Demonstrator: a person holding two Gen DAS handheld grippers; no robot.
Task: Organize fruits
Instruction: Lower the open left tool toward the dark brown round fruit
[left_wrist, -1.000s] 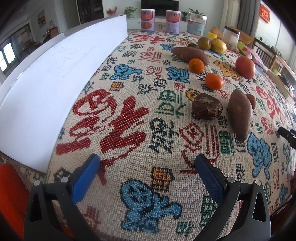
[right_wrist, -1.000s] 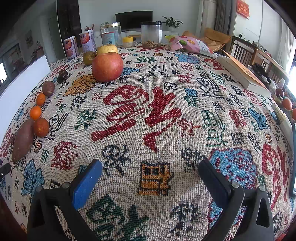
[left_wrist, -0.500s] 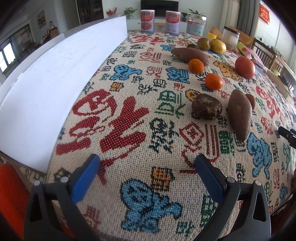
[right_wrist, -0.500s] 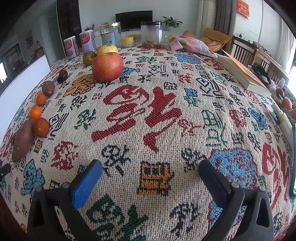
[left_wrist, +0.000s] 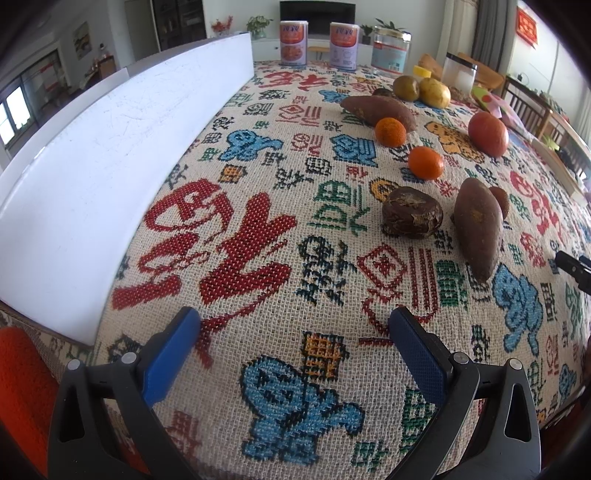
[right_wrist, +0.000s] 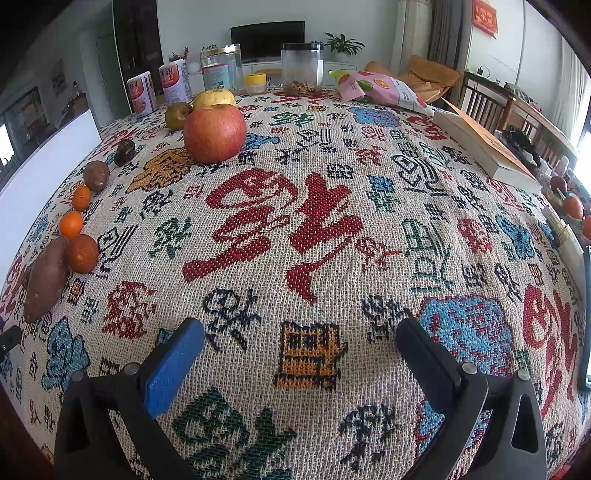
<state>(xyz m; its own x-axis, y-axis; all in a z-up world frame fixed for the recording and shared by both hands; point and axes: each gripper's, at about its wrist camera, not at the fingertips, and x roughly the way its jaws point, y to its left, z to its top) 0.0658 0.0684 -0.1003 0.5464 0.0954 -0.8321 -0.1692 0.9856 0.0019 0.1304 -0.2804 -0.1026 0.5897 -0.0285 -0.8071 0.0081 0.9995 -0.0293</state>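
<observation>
Both hand-held grippers — left (left_wrist: 293, 334), right (right_wrist: 301, 345) — gape empty above the tablecloth (right_wrist: 332, 236).

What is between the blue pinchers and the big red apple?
Nothing but bare patterned tablecloth: in the right wrist view, no fruit lies between the open right gripper and the red apple.

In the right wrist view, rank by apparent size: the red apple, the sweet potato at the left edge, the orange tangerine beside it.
1. Red apple, largest
2. Reddish-brown sweet potato; fisheye edge distortion makes its size uncertain
3. Orange tangerine, smallest
</observation>
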